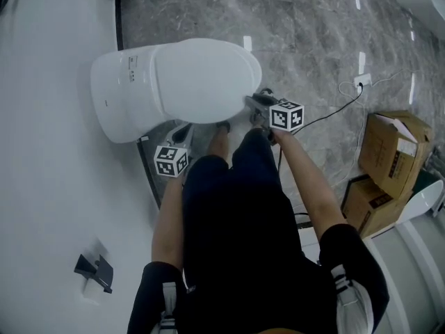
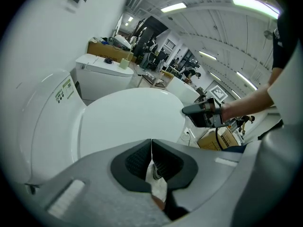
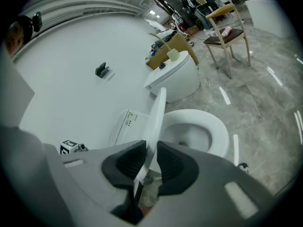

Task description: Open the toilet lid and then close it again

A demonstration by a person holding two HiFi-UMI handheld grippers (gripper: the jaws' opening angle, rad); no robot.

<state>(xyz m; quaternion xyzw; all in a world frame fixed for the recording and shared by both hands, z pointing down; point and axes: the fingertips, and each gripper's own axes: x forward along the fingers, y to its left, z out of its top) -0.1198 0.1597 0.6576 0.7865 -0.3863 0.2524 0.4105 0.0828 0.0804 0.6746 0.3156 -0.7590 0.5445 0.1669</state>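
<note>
Right tool (image 3: 151, 150) clamped on toilet lid (image 3: 157, 109) edge, left tool (image 2: 151, 150) closed, empty.

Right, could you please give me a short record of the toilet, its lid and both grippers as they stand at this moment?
toilet lid: partly raised, tilted up off the seat
toilet seat: down on the bowl, uncovered
right gripper: jaws closed on the lid's front edge
left gripper: jaws shut, nothing between them, low beside the toilet, short of the lid
floor: grey marble pattern
cardboard boxes: on the floor at the right of the head view
cable: runs across the floor
</note>
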